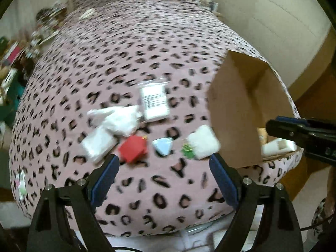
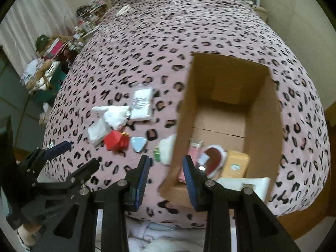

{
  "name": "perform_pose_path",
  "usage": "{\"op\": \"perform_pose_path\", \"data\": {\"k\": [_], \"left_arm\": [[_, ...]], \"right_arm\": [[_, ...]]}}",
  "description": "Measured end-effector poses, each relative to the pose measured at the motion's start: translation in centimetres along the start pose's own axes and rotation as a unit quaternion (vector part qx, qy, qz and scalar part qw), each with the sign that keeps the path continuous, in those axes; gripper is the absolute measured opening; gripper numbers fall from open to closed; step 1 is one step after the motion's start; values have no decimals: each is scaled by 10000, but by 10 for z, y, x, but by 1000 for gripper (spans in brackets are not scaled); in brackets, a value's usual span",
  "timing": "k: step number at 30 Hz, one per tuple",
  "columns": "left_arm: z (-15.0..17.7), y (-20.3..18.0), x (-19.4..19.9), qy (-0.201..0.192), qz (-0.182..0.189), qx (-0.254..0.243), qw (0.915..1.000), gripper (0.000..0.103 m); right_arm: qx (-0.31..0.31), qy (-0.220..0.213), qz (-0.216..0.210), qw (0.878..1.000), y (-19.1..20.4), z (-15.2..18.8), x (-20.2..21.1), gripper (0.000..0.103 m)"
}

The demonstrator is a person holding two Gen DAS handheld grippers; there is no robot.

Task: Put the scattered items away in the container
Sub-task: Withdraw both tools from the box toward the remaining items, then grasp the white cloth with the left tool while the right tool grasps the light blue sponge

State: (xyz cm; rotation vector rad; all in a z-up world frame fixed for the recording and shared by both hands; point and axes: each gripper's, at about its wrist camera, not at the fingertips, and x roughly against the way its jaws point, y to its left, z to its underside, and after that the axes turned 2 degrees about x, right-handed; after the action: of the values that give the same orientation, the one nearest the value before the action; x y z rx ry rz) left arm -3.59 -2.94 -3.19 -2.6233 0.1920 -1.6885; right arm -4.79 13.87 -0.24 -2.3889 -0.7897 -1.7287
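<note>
Left gripper (image 1: 163,166) nearest lens, jaws wide apart, nothing between, hanging over red box (image 1: 133,150) and blue triangle piece (image 1: 162,146) on leopard bedspread (image 1: 147,48).

Right gripper (image 2: 166,168) narrowed, empty I think (blurry), by cardboard box (image 2: 260,109), partly filled.

Between pickups; next: drop left onto red box, close.
</note>
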Motion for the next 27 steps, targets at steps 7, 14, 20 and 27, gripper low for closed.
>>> {"op": "perform_pose_path", "data": {"k": [7, 14, 20, 27], "left_arm": [[25, 79, -9, 112, -196, 737, 9970, 89], [42, 126, -37, 331, -231, 1163, 9924, 89], [41, 148, -70, 389, -235, 1264, 9909, 89], [24, 161, -118, 498, -83, 1073, 9929, 89]], "right_arm": [[454, 275, -125, 9985, 57, -6, -28, 34], [703, 655, -120, 9953, 92, -12, -72, 34], [528, 1012, -112, 9934, 93, -17, -122, 34], [163, 1392, -89, 9901, 80, -22, -178, 34]]}}
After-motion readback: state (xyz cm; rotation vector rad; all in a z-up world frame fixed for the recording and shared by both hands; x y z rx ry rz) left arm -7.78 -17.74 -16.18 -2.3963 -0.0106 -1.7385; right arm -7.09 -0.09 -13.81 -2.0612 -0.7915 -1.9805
